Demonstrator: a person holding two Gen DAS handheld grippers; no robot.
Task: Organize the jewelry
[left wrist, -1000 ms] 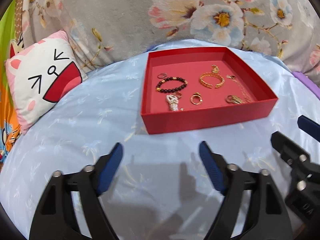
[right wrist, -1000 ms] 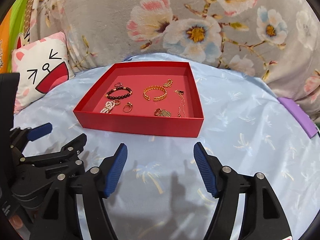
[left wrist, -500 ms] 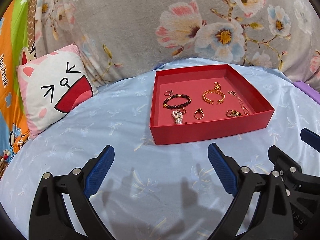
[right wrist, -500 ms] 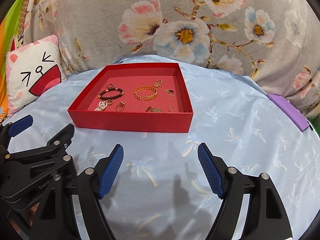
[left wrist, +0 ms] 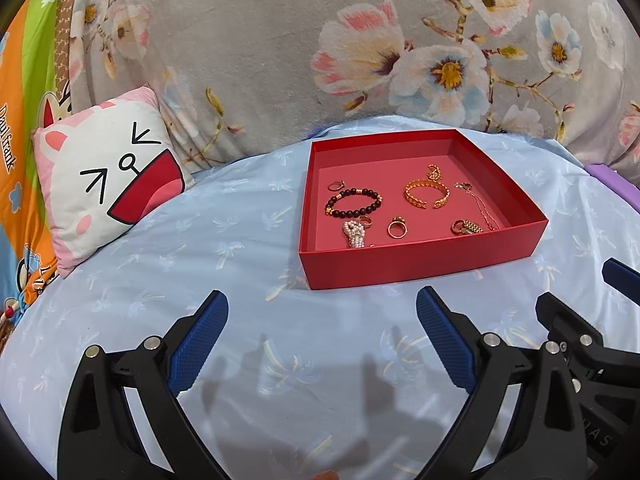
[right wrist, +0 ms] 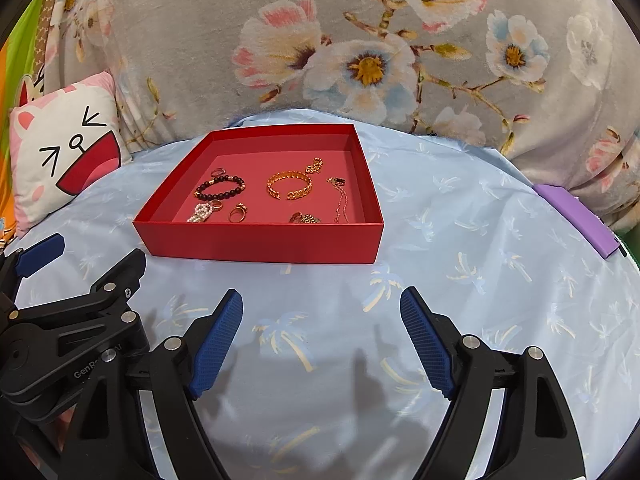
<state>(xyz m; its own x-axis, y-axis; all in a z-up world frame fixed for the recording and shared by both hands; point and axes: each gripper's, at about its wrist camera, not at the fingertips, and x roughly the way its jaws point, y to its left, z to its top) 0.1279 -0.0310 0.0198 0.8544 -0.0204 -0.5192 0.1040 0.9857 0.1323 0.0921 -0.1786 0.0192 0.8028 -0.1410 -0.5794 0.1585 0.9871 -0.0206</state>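
A shallow red tray (left wrist: 420, 264) (right wrist: 260, 246) sits on a light blue sheet. In it lie a dark bead bracelet (left wrist: 354, 202) (right wrist: 220, 189), a gold chain cuff (left wrist: 426, 194) (right wrist: 290, 186), a pearl piece (left wrist: 354, 234) (right wrist: 201, 213), a gold ring (left wrist: 397, 228) (right wrist: 238, 213), a thin chain necklace (left wrist: 478, 204) (right wrist: 340, 200) and other small gold pieces. My left gripper (left wrist: 322, 320) is open and empty, short of the tray's near wall. My right gripper (right wrist: 322, 312) is open and empty, also short of the tray.
A cat-face cushion (left wrist: 104, 176) (right wrist: 60, 152) leans at the left. A grey floral blanket (left wrist: 360, 52) rises behind the tray. A purple flat object (right wrist: 576, 216) lies at the right. The right gripper shows at the left view's right edge (left wrist: 584, 340).
Both grippers have drawn back and risen a little from the tray, so it looks smaller and farther. Both stay open. The jewelry has not moved.
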